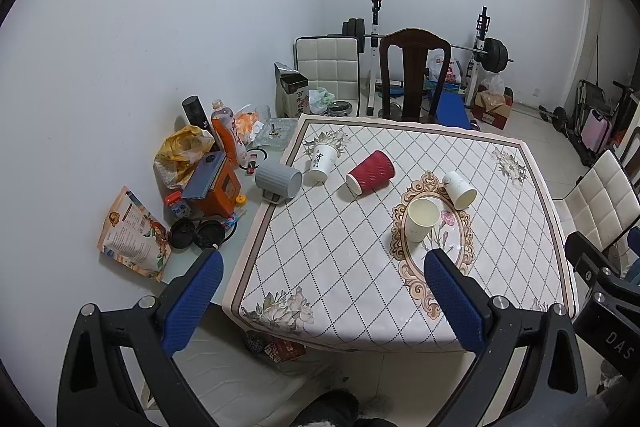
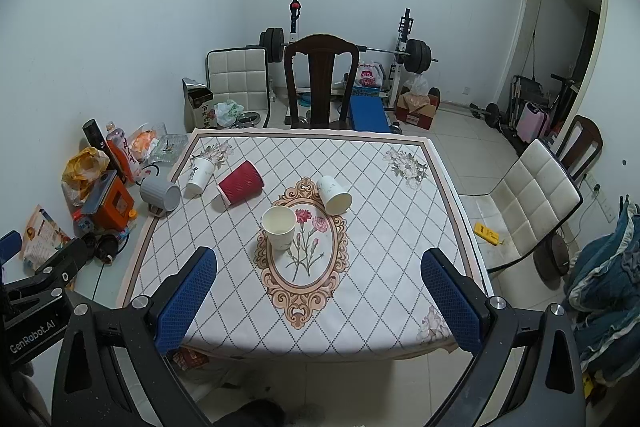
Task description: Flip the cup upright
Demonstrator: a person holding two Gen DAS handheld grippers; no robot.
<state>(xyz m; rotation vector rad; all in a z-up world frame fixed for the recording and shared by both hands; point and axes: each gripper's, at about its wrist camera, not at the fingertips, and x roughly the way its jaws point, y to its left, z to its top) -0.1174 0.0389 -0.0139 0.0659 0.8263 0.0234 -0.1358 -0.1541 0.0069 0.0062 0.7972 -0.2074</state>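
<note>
On tablecloth [image 2: 360,291], red cup [image 2: 241,183] sideways (mouth near-left)

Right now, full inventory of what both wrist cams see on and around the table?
Upright paper cup: 1, cream, on the tablecloth's oval medallion.
Tipped white cup: 1, lying right of centre, mouth toward the cameras.
Red cup: 1, ribbed, on its side left of centre.
Printed white cup: 1, tipped, far left corner.
Grey mug: 1, on its side at the cloth's left edge.
Tablecloth: 1, white diamond pattern, floral.
Clutter: bottle, bags, orange box, left strip of table.
Chairs: dark wooden chair behind; white padded chair to the right.
Barbell rack: 1, far wall.
Left gripper: open, empty.
Right gripper: open, empty.
</note>
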